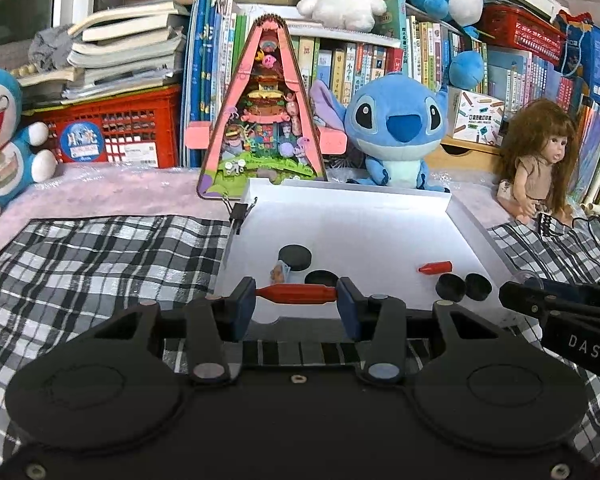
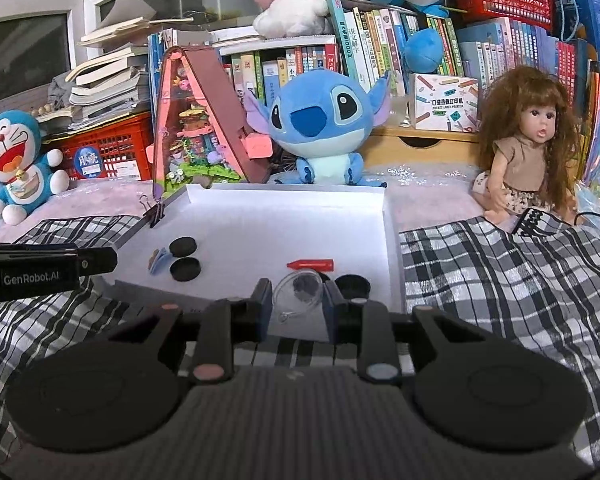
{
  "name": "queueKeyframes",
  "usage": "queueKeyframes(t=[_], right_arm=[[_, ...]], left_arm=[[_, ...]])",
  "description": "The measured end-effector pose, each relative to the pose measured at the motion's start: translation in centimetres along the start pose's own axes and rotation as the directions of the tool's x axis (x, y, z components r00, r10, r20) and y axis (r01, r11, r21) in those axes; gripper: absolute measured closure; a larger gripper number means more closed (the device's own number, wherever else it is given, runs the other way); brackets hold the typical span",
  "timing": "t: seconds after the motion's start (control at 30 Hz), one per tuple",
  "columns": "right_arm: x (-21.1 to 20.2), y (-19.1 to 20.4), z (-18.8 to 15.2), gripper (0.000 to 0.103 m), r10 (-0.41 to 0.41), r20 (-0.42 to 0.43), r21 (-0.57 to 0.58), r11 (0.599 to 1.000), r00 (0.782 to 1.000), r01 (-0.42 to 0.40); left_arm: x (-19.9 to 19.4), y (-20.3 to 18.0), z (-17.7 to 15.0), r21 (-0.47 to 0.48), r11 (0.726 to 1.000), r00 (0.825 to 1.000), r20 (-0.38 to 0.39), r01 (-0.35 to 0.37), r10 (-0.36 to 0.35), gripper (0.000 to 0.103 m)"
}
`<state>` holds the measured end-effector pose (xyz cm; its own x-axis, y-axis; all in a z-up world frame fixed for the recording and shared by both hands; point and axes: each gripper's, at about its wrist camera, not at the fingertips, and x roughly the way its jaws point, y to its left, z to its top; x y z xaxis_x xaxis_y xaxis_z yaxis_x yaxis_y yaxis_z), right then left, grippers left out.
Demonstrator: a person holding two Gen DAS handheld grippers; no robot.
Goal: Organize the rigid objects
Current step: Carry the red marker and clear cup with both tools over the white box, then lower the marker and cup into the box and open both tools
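A shallow white tray lies on the plaid cloth; it also shows in the right wrist view. My left gripper is shut on a red crayon-like stick, held lengthwise between the pads over the tray's near edge. A second red stick lies in the tray, also seen from the right. My right gripper is shut on a clear round plastic piece. Several black discs and a small blue-and-tan item lie in the tray.
A binder clip grips the tray's far left corner. A Stitch plush, a pink triangular diorama, a Doraemon plush and a doll stand behind the tray, with bookshelves and red crates beyond.
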<state>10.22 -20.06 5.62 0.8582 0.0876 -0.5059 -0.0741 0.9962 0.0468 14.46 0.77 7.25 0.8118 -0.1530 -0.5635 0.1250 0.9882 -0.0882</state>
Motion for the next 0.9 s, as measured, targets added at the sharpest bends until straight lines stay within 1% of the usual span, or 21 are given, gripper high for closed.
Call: queueKeyframes(t=[0.17, 0.23, 0.3, 0.47, 0.63, 0.73, 0.9], right_arm=[[1.4, 0.1, 0.6, 0.071, -0.006, -0.009, -0.023, 1.000, 1.000, 0.006], [2.0, 0.1, 0.9, 0.071, 0.002, -0.019, -0.018, 1.000, 1.000, -0.002], [2.5, 0.0, 1.2, 0.071, 0.006, -0.032, -0.015, 1.000, 0.999, -0.006], [4.2, 0.0, 2.4, 0.071, 0.011, -0.071, -0.012, 1.000, 0.997, -0.012], [5.8, -0.5, 3.8, 0.071, 0.027, -0.106, 0.029, 0.999, 0.994, -0.024], [6.9, -1.1, 4.6, 0.071, 0.053, -0.133, 0.071, 0.997, 0.990, -0.044], [9.1, -2.4, 5.7, 0.071, 0.098, -0.204, 0.149, 0.987, 0.974, -0.068]], left_arm=[[2.1, 0.5, 0.6, -0.023, 1.000, 0.999, -0.030, -0.013, 0.013, 0.061], [2.8, 0.7, 0.7, -0.027, 1.000, 0.999, -0.028, -0.016, 0.015, 0.061], [3.4, 0.8, 1.0, -0.026, 1.000, 1.000, -0.025, -0.009, 0.008, 0.061], [5.1, 1.1, 1.9, -0.044, 0.999, 0.999, -0.045, 0.007, -0.009, 0.061], [6.3, 1.2, 2.7, -0.052, 0.998, 0.999, -0.042, 0.020, -0.022, 0.061], [6.8, 1.2, 3.4, -0.038, 0.998, 0.998, -0.043, 0.052, -0.053, 0.061], [8.1, 1.5, 4.6, -0.049, 0.996, 0.996, -0.056, 0.070, -0.073, 0.061]])
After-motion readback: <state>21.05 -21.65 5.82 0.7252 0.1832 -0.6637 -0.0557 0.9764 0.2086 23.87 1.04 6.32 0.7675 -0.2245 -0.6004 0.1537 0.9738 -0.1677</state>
